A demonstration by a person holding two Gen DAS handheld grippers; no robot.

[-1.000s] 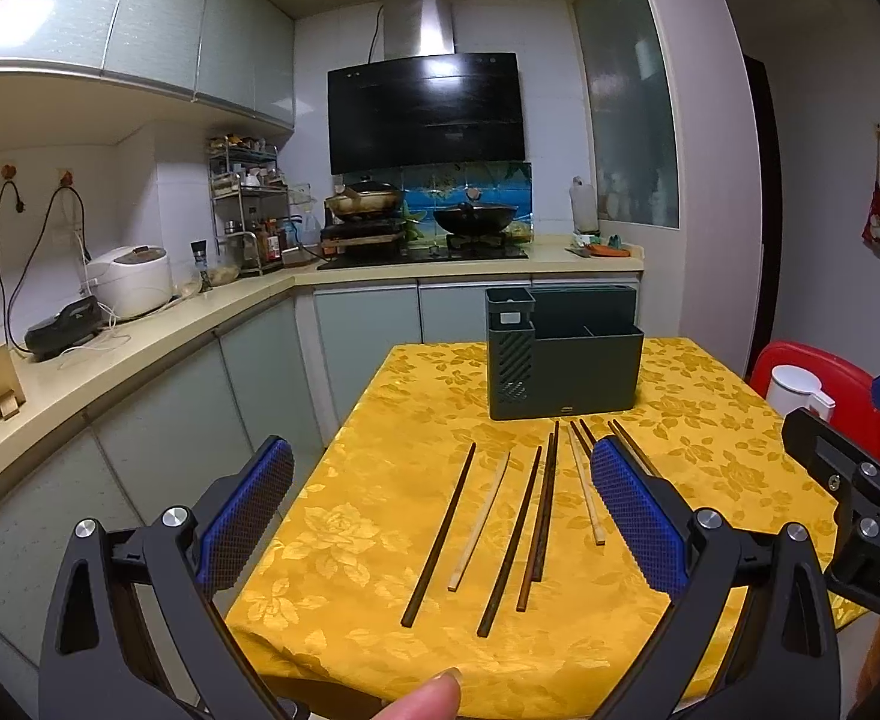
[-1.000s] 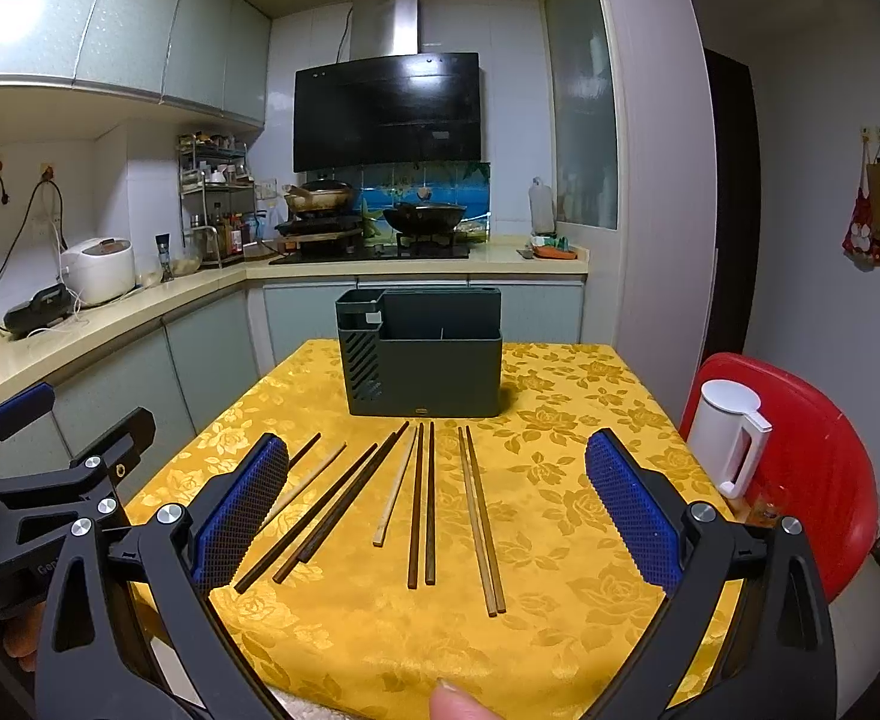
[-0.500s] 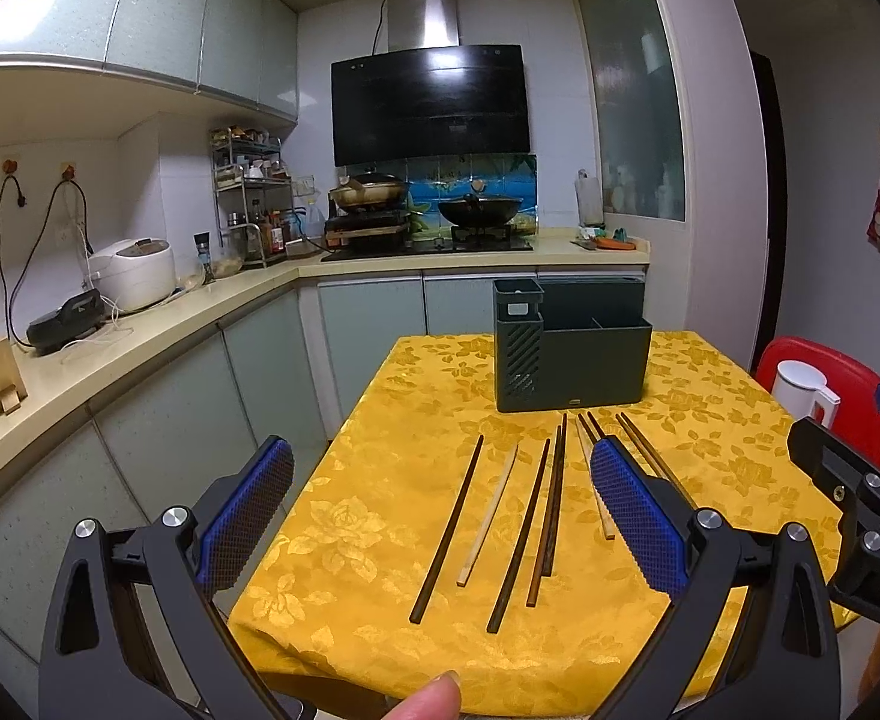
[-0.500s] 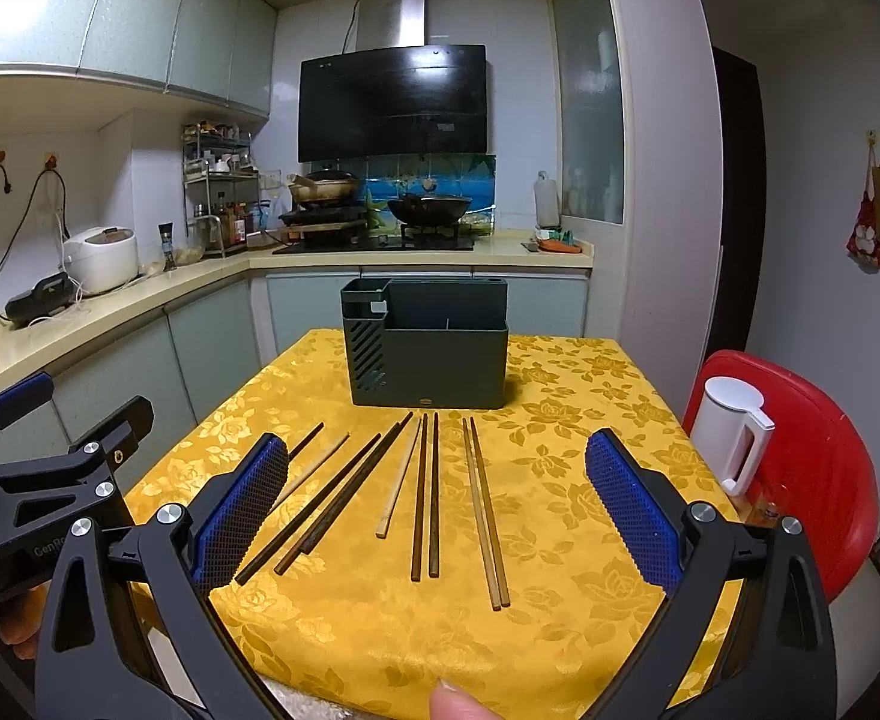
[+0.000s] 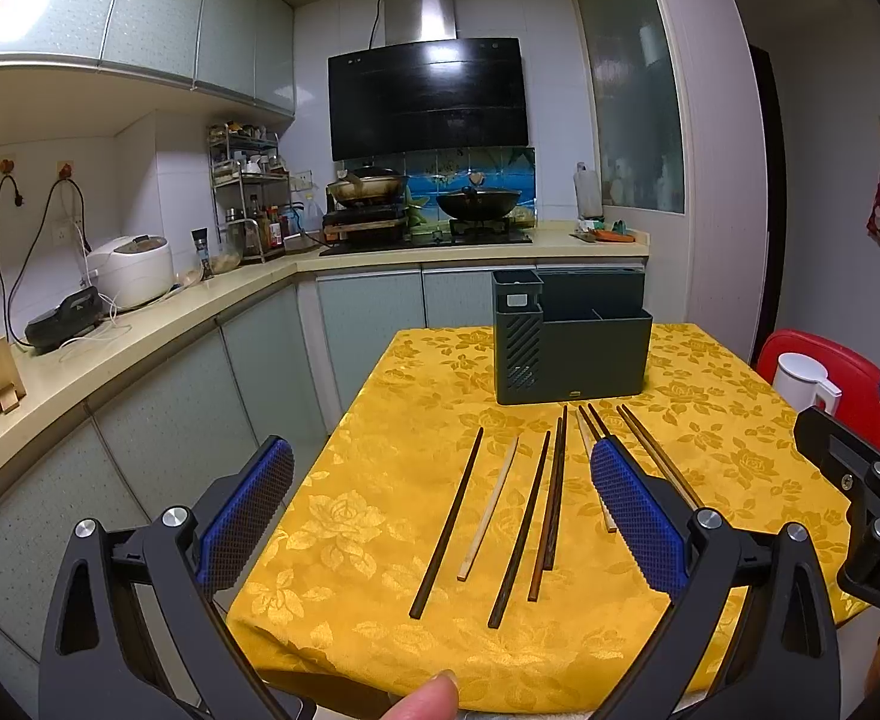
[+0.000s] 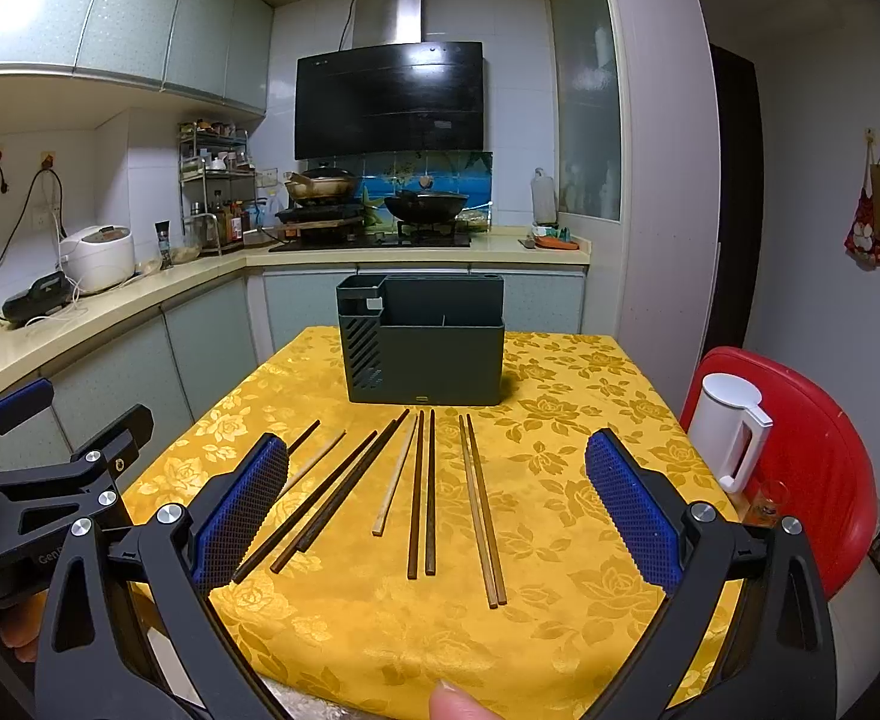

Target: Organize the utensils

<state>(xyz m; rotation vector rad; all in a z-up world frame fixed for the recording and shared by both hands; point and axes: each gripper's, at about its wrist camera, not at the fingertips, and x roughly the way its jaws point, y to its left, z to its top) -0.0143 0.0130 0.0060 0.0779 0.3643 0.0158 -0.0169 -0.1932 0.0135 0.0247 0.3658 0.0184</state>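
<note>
Several chopsticks, dark [image 5: 447, 516] and pale [image 5: 488, 510], lie side by side on the yellow flowered tablecloth [image 5: 380, 456]. Behind them stands a dark green utensil holder [image 5: 572, 354] with a slotted compartment on its left. My left gripper [image 5: 438, 450] hovers open above the table's near edge, holding nothing. In the right wrist view the same chopsticks [image 6: 422, 492] and holder [image 6: 422, 354] sit straight ahead. My right gripper [image 6: 435, 441] is open and empty too. The two grippers are side by side, the left gripper [image 6: 50, 480] showing at that view's left edge.
A white kettle [image 6: 731, 426] stands on a red chair [image 6: 812, 450] right of the table. A kitchen counter [image 5: 110, 348] with a rice cooker runs along the left wall, and a stove with pans is behind the table. A fingertip [image 5: 422, 702] shows at the bottom.
Both views have drifted slightly, so the holder sits a little higher in frame. The chopsticks have not moved and both grippers stay open.
</note>
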